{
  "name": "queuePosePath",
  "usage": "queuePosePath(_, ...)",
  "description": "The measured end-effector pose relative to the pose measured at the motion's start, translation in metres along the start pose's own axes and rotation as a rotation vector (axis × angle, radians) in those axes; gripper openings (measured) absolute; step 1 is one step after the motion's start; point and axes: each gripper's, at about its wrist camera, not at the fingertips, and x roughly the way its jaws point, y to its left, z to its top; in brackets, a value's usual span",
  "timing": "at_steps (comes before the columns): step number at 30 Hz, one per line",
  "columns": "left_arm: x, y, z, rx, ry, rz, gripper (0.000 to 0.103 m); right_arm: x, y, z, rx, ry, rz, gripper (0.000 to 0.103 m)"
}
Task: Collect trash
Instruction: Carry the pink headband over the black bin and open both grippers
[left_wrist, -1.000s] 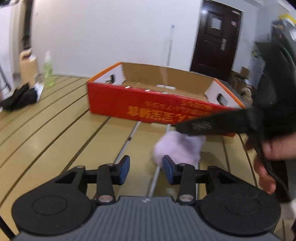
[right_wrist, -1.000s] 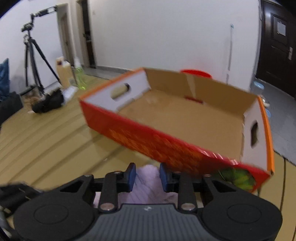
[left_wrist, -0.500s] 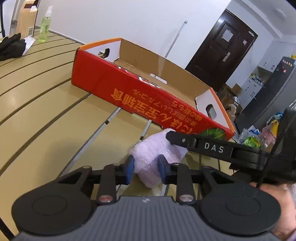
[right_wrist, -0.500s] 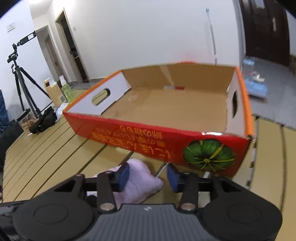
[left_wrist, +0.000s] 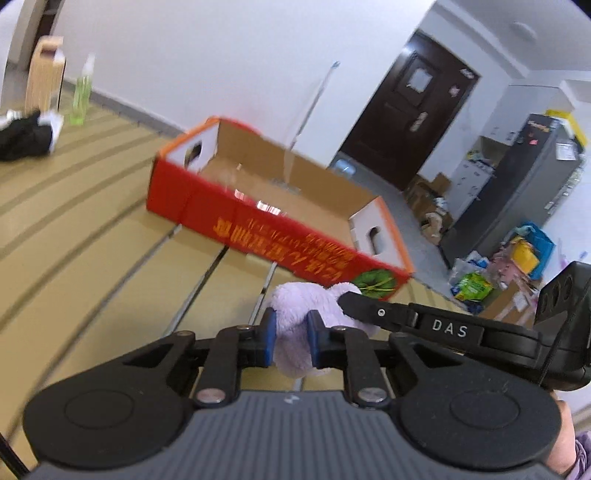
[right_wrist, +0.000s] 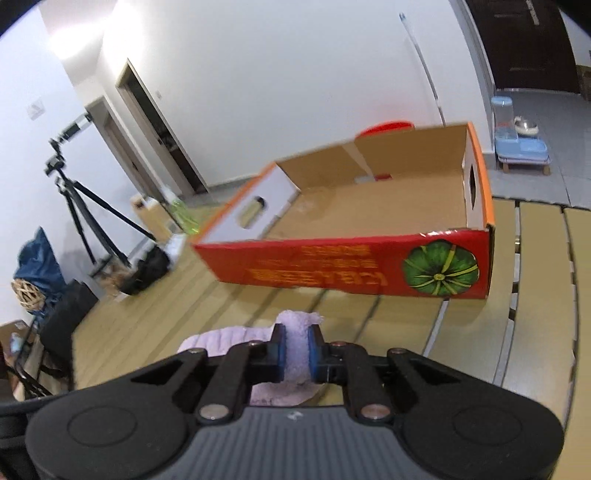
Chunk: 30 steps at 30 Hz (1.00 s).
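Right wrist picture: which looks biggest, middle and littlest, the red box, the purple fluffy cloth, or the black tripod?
1. Red box, clearly the biggest.
2 and 3. Black tripod and purple fluffy cloth look about alike. The cloth sits right by the camera, partly hidden behind the claw, and the tripod stands far back, so I won't rank them.

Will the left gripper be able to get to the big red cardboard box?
Probably yes. The red cardboard box lies open just ahead with bare mat between, though the left gripper is shut on the fluffy lilac cloth.
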Motion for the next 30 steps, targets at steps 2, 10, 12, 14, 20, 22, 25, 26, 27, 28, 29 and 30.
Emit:
queuePosePath(2, -0.034, -0.003, -0.001, 0.033, -0.031, -0.008, 0.018, -0.023, 0.023, -0.006, -0.01, -0.033, 0.011, 0.011)
queuePosePath(10, -0.168, 0.042, -0.001, 0.017, -0.135, 0.06, 0.018, -0.062, 0.146, -0.024, -0.107, -0.067, 0.107, 0.011)
queuePosePath(12, -0.199, 0.06, -0.005, 0.016, -0.157, 0.091, 0.018, -0.061, 0.18, -0.034, -0.128, -0.059, 0.15, 0.011)
queuePosePath(14, -0.231, 0.084, -0.008, 0.001, -0.177, 0.124, 0.018, -0.054, 0.214, -0.046, -0.143, -0.045, 0.196, 0.011)
queuePosePath(20, -0.292, 0.163, -0.026, -0.104, -0.185, 0.235, 0.018, -0.024, 0.307, -0.088, -0.177, 0.025, 0.301, 0.011)
queuePosePath(22, -0.301, 0.189, -0.032, -0.143, -0.172, 0.253, 0.018, -0.008, 0.332, -0.102, -0.186, 0.058, 0.317, 0.011)
queuePosePath(25, -0.307, 0.222, -0.044, -0.179, -0.144, 0.285, 0.018, 0.014, 0.359, -0.123, -0.196, 0.102, 0.327, 0.011)
queuePosePath(26, -0.306, 0.233, -0.047, -0.19, -0.135, 0.293, 0.018, 0.023, 0.366, -0.129, -0.196, 0.119, 0.326, 0.011)
queuePosePath(27, -0.304, 0.242, -0.051, -0.202, -0.124, 0.296, 0.018, 0.032, 0.372, -0.136, -0.203, 0.133, 0.321, 0.011)
queuePosePath(28, -0.301, 0.252, -0.055, -0.209, -0.111, 0.299, 0.018, 0.04, 0.378, -0.143, -0.208, 0.146, 0.312, 0.011)
queuePosePath(29, -0.298, 0.262, -0.06, -0.213, -0.095, 0.305, 0.018, 0.048, 0.382, -0.149, -0.215, 0.159, 0.304, 0.011)
queuePosePath(30, -0.292, 0.272, -0.065, -0.22, -0.073, 0.31, 0.018, 0.057, 0.387, -0.156, -0.226, 0.175, 0.294, 0.011)
